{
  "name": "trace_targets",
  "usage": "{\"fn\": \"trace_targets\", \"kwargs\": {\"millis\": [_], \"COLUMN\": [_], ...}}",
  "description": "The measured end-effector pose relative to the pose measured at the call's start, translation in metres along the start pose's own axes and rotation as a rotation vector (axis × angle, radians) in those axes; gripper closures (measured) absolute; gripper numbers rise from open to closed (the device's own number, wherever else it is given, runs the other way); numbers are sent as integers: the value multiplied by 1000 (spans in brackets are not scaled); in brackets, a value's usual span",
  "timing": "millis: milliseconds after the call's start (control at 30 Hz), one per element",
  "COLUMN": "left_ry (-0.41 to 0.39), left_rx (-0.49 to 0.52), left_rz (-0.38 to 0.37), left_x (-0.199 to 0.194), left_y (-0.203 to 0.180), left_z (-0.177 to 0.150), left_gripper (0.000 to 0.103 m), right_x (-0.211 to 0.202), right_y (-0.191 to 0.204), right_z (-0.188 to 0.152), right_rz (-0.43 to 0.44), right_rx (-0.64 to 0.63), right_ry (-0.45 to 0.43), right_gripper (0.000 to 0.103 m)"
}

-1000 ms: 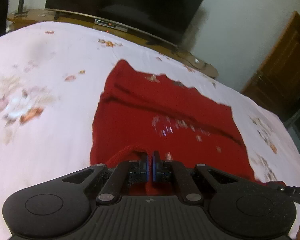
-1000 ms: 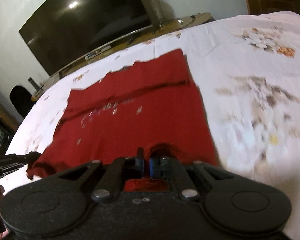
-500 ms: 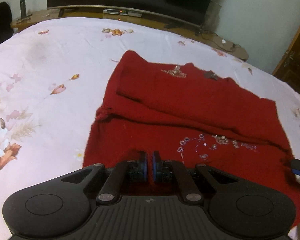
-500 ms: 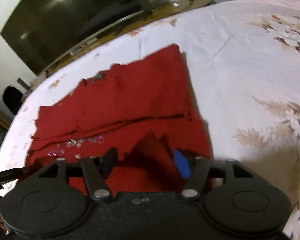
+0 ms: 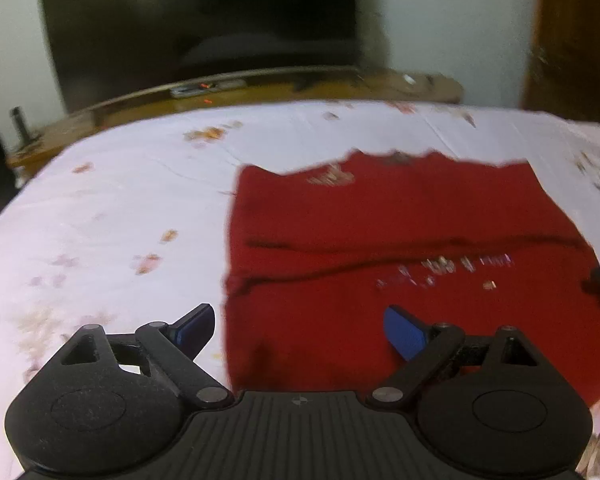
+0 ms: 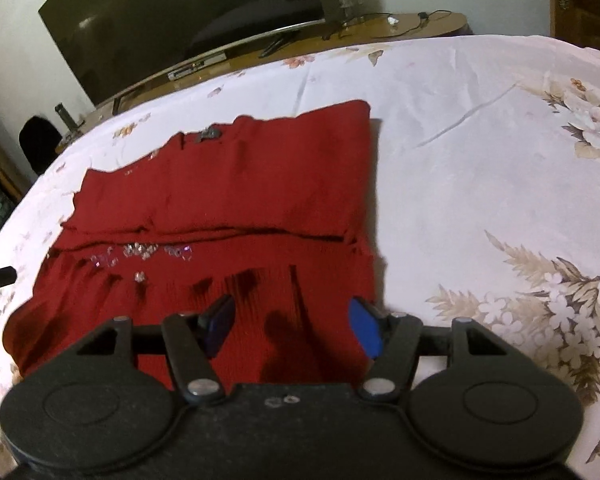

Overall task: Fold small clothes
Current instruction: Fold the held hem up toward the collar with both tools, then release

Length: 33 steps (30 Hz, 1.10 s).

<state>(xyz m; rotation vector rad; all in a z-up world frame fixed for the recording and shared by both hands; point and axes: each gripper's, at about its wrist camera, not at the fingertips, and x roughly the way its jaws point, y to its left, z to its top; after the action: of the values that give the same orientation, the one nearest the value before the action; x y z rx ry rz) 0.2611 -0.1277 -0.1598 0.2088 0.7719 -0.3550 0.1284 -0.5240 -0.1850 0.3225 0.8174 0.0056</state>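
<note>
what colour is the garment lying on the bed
The garment is deep red with a patch of small shiny beads; it shows sharpest in the right wrist view.

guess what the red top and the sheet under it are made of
Red top: looks like a soft matte knit, going by the fine ribbing near its front edge, with shiny beads or sequins sewn on. Bedsheet: seems thin woven cloth, smooth with a faint sheen, creased, printed with flowers.
</note>
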Motion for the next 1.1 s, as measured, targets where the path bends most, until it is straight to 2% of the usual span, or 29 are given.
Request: {"fn": "trace_targets", "kwargs": {"millis": [67, 133, 167, 200, 300, 333, 400, 433, 533, 567, 600, 733, 900, 1000, 1100], "left_ry": [29, 65, 104, 126, 127, 123, 115, 113, 97, 92, 86, 32, -30, -12, 44], "left_rx": [22, 41, 38, 22, 6, 7, 15, 17, 26, 30, 30, 13, -75, -51, -16], "left_rz": [-39, -63, -83, -97, -120, -133, -141, -144, -155, -164, -174, -185, -197, -188, -193], "left_x": [12, 23, 30, 36, 44, 44, 45, 45, 41, 40, 38, 26, 17, 23, 33], "left_y": [-5, -11, -12, -10, -6, -4, -4, -5, -6, -7, -8, -5, 14, 17, 16], "left_z": [0, -3, -4, -6, -11, -11, -12, -12, -12, -12, -12, -10, 6, 8, 2], "left_gripper": [13, 37, 55, 62, 62, 66, 92, 97, 99, 99, 99, 99, 100, 99, 99], "right_x": [3, 7, 8, 9, 13, 14, 17, 20, 23, 24, 25, 17, -10, -16, -3], "right_y": [3, 6, 7, 9, 15, 17, 21, 22, 22, 25, 29, 39, 41, 44, 37], "right_z": [-1, -3, -4, -5, -8, -9, -9, -9, -4, -3, -4, -7, 6, 15, 14], "right_rz": [-2, -1, -2, -5, -22, -28, -47, -56, -72, -65, -55, -46, -47, -44, -43], "right_rx": [-14, -21, -27, -35, -51, -59, -75, -79, -68, -83, -97, -140, -112, -134, -120], "right_ry": [7, 18, 22, 28, 45, 48, 54, 55, 51, 63, 79, 73, -49, -67, -11], "right_gripper": [40, 41, 43, 47, 52, 53, 60, 61, 77, 88, 94, 97, 98, 98, 97]}}
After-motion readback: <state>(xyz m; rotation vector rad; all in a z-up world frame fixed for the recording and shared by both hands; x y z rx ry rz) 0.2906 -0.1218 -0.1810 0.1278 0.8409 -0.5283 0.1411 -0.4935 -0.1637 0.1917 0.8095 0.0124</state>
